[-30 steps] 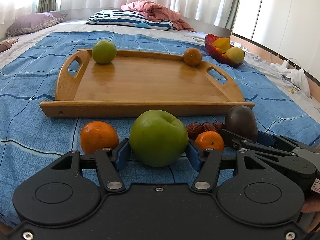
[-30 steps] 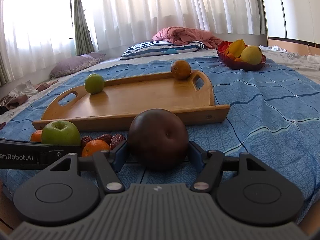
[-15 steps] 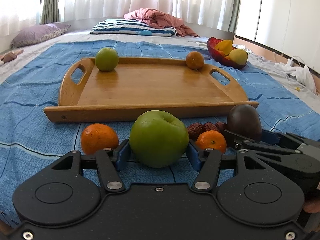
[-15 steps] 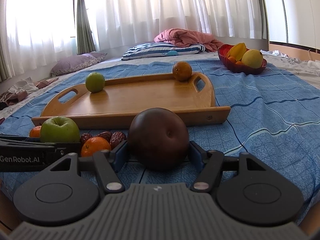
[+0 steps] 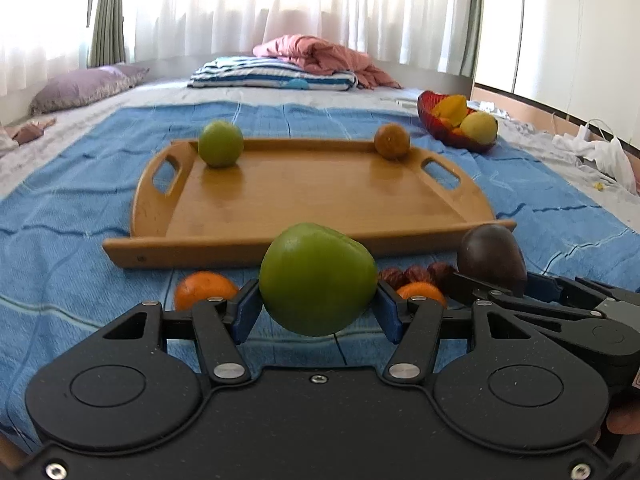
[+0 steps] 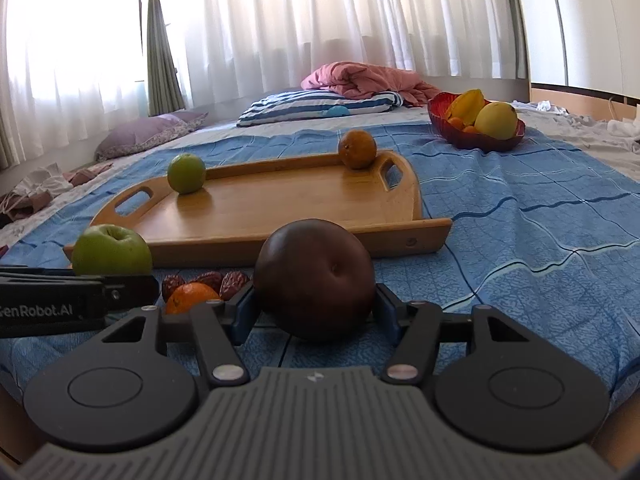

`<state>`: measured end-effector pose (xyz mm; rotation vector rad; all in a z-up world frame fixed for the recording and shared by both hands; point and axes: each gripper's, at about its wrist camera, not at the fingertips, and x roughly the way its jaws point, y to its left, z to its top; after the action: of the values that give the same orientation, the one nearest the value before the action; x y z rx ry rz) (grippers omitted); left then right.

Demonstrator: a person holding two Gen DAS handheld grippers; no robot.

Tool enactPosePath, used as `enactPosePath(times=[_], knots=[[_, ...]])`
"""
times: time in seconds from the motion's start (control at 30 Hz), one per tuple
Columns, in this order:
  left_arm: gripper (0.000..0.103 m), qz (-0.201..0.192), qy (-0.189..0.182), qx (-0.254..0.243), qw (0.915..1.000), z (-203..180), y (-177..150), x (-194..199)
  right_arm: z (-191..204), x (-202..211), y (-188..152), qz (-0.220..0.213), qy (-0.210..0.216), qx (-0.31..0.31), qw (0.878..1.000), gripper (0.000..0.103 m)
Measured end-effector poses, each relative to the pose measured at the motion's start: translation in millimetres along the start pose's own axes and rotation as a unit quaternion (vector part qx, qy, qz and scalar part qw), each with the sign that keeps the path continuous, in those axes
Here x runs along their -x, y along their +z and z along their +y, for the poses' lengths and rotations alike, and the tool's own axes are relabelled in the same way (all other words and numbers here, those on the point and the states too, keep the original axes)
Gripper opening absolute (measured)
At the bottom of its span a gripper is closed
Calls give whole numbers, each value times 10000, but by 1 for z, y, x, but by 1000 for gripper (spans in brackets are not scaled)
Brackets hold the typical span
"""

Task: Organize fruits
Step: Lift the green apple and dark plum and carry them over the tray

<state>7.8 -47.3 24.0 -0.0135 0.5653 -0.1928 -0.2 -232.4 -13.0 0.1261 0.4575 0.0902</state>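
The left gripper (image 5: 318, 306), angled downward at lower centre, clamped the green apple (image 5: 316, 278). The right gripper (image 6: 316, 308), likewise angled, had just been closing onto the dark fruit (image 6: 314, 278).

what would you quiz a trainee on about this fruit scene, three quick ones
1. True or false: two fruits lie on the wooden tray.
2. What is the left gripper shut on? A) green apple B) orange C) red dates
3. Fill in: in the left wrist view, the red bowl stands off the tray, beyond its ____ end.

Key: 1 true; 2 A; 3 right
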Motion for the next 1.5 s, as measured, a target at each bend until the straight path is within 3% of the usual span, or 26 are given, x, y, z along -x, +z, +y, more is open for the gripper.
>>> enactPosePath(times=[0.57, 1.2, 1.5], knots=[[57, -246, 36, 168, 9996, 19, 34, 9, 1, 2, 31, -291, -145, 421, 9986, 63], [57, -99, -4, 605, 9981, 59, 79, -25, -1, -38, 69, -7, -260, 537, 9982, 63], [57, 75, -102, 804, 9967, 70, 98, -53, 0, -65, 93, 174, -18, 615, 9980, 63]])
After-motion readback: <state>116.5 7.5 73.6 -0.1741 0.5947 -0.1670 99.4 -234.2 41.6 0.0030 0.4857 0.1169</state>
